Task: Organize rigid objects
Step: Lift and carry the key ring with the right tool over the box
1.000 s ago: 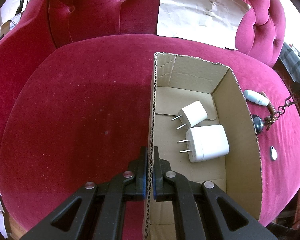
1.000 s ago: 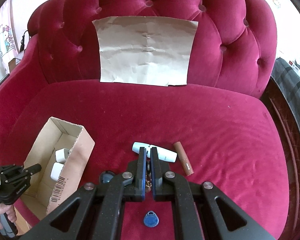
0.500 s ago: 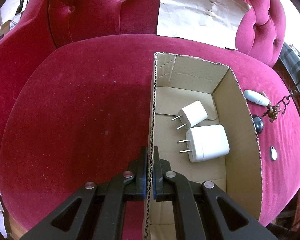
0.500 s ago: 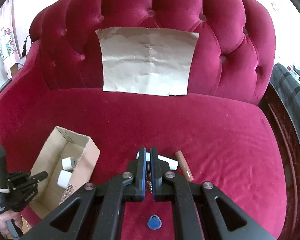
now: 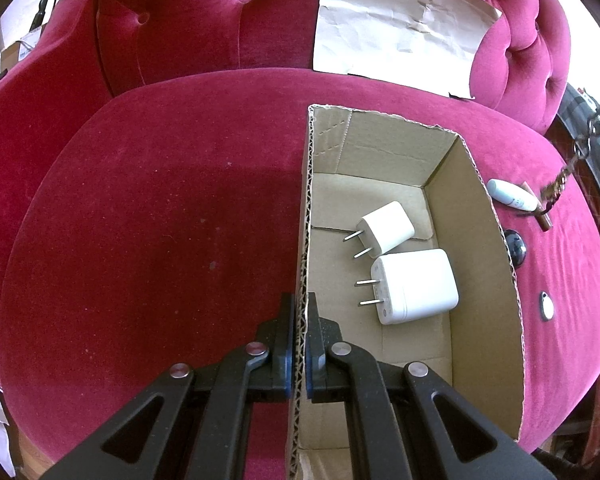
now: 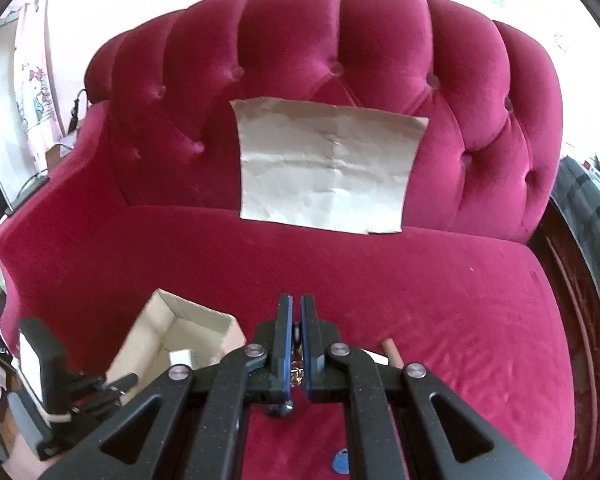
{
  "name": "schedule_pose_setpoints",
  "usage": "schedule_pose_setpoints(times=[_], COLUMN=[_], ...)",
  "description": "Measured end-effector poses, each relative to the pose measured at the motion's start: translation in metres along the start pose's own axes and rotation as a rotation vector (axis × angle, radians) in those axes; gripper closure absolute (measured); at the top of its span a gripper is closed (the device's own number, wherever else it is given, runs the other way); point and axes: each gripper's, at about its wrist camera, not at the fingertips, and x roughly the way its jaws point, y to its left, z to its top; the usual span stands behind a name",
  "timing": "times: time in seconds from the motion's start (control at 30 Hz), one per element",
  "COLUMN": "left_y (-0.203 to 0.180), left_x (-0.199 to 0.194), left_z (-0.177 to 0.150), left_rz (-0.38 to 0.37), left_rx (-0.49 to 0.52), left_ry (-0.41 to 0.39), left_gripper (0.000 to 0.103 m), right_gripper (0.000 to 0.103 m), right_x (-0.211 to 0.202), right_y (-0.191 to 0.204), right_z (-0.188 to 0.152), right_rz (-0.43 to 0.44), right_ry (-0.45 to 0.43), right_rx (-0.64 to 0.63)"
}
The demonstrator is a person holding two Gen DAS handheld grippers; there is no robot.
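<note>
R claw [image 6: 296,344] w/ keychain [image 6: 297,372] pinched, now higher above sofa; L claw [image 5: 299,320] unchanged, clamped on box wall [image 5: 305,216].

Your left gripper [image 5: 299,312] is all matte black plastic with a slightly speckled finish, two long fingers running forward and a blue pad lining the inner face of each one. Behind the fingers you've got angled black linkage arms with triangular cutouts, pinned by four round silver screws, two near the fingers and two further out to the sides. Your right gripper [image 6: 296,312] is the same build: black fingers, blue inner pads [image 6: 286,344], same silver screw heads, same triangle cutouts. In the right wrist view, off to the lower left of that gripper, you can see the left unit's body: a blocky black housing with a white panel.
</note>
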Motion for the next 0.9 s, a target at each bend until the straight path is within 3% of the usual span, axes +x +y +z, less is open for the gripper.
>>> schedule_pose_setpoints(times=[0.5,0.9], left_y=[-0.001,-0.002], left_x=[0.001,0.000], left_z=[0.000,0.000], left_rz=[-0.002,-0.001], left_rx=[-0.006,-0.007], left_ry=[0.001,0.001], left_gripper=[0.100,0.100], right_gripper=[0.101,0.101], right_x=[-0.027,-0.007], right_y=[0.053,0.095], right_z=[0.030,0.015], right_rz=[0.135,0.203], right_ry=[-0.092,-0.024], right_rx=[-0.001,-0.057])
